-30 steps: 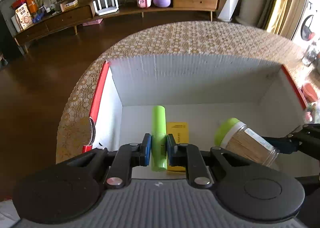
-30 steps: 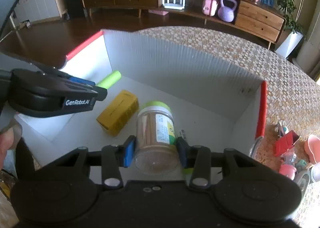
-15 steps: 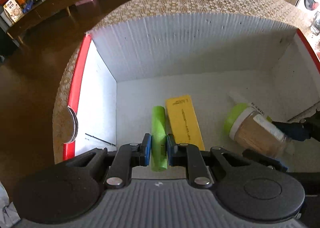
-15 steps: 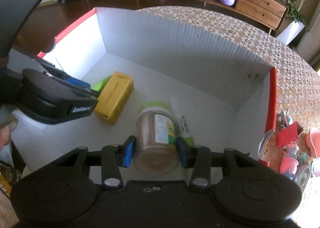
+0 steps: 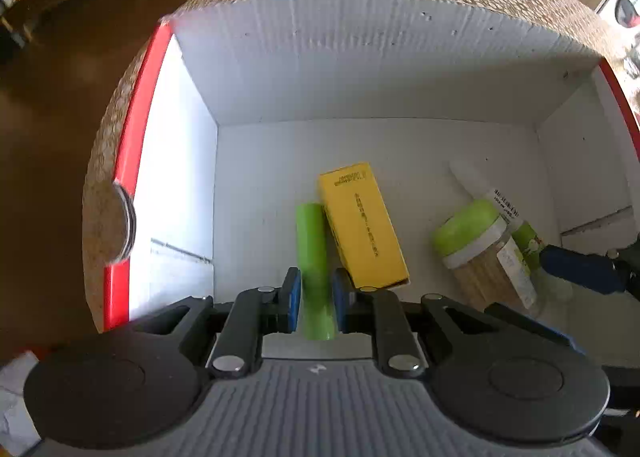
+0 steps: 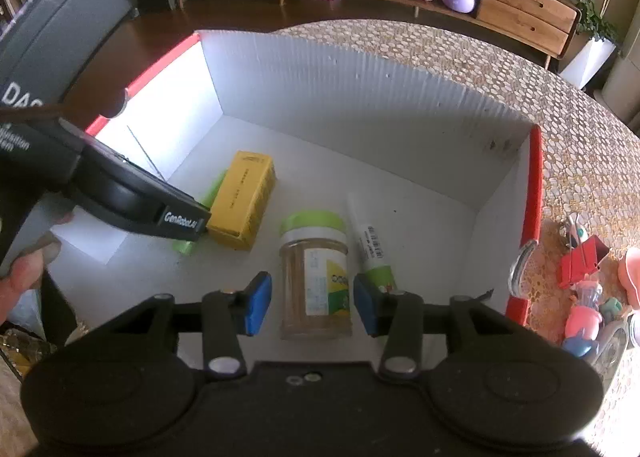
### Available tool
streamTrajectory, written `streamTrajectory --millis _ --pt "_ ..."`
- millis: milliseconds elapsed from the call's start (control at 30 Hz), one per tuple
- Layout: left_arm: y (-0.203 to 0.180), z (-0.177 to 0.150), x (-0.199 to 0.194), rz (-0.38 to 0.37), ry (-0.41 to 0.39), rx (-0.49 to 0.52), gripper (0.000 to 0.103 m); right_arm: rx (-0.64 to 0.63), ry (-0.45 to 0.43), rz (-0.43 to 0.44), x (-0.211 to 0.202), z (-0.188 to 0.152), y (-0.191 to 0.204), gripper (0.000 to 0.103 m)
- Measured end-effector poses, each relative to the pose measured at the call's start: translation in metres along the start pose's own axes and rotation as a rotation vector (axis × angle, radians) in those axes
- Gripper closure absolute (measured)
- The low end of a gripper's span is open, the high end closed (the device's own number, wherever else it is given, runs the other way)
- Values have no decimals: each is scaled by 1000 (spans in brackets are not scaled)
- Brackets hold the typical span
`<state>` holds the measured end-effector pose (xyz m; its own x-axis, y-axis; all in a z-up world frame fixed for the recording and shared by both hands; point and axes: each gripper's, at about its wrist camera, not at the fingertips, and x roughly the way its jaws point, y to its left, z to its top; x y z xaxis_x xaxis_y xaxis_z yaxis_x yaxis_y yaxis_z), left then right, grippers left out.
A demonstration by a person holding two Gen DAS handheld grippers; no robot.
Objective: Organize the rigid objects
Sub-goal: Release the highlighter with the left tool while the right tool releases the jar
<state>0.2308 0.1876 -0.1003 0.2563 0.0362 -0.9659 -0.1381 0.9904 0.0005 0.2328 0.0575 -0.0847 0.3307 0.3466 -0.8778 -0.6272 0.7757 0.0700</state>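
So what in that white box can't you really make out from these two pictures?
- Green tube, right wrist view: mostly hidden behind the left gripper and the yellow box.
- Print on the jar label, both views: too small to read.
- White tube, left wrist view: lower part hidden behind the jar.

The green cylinder lies on the floor of the white box, touching the yellow carton beside it. The clear jar with green lid lies next to a white tube.
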Motion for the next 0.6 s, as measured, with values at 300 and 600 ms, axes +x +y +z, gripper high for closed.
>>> streamTrajectory --millis 300,600 --pt "-5 -7 -24 -40 -68 -6 86 33 -72 26 -23 -5 -11 55" --pt "-21 -27 -66 -55 -197 15 87 21 -142 60 -59 -15 -17 54"
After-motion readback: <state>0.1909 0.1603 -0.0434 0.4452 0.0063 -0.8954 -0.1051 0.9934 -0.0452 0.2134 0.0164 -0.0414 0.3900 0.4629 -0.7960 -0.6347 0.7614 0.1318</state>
